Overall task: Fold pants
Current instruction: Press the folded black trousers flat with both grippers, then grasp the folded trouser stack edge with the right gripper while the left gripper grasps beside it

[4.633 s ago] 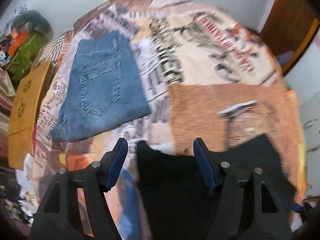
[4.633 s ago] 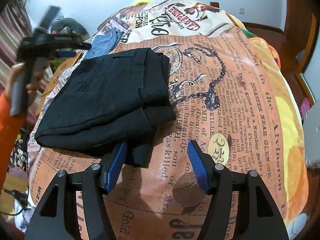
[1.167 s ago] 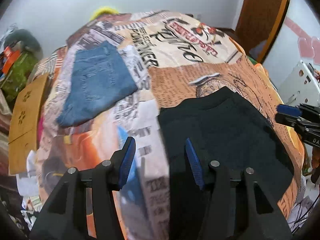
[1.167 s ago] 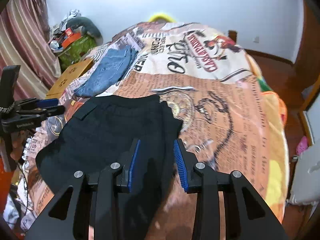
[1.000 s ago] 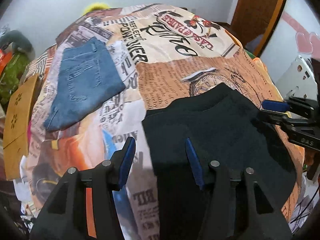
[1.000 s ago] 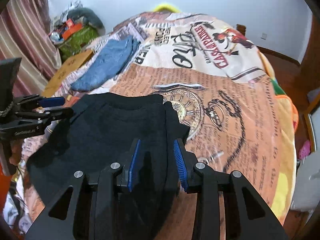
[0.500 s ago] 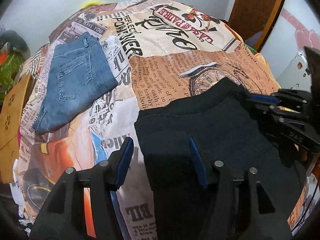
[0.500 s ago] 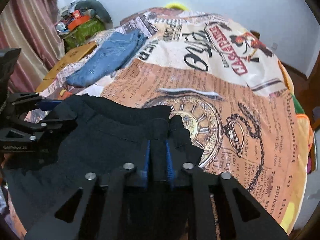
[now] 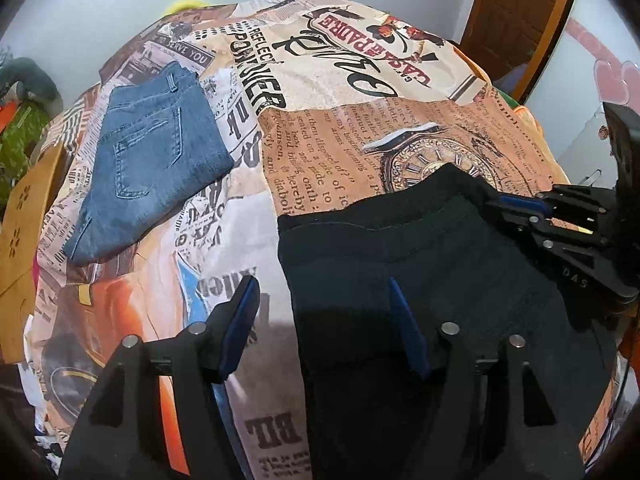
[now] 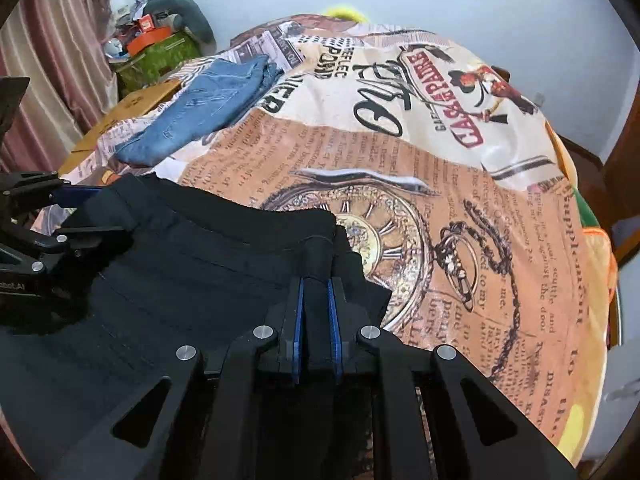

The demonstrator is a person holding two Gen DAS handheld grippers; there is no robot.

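Note:
Folded black pants (image 9: pixel 420 264) (image 10: pixel 208 264) lie on a bed with a newspaper-print cover (image 9: pixel 360 128) (image 10: pixel 440 168). My right gripper (image 10: pixel 315 290) is shut on a bunched fold at the pants' far right corner, and it also shows at the right of the left wrist view (image 9: pixel 516 208). My left gripper (image 9: pixel 320 296) hangs over the pants' left edge, its jaws opening. That edge lies between the blue pads (image 9: pixel 244 312), which do not press it. The right wrist view shows this gripper (image 10: pixel 90 212) at the pants' left corner.
Folded blue jeans (image 9: pixel 152 168) (image 10: pixel 212 108) lie on the cover's far left. A cardboard box (image 9: pixel 20 216) (image 10: pixel 132 104) leans at the bed's left side, and a clutter pile (image 10: pixel 160 44) stands by a curtain (image 10: pixel 48 72). A wooden door (image 9: pixel 516 20) is at the far right.
My right gripper's jaws closed onto the fold of the black pants and sank a little toward it. The left gripper's jaws spread wider over the pants' left edge.

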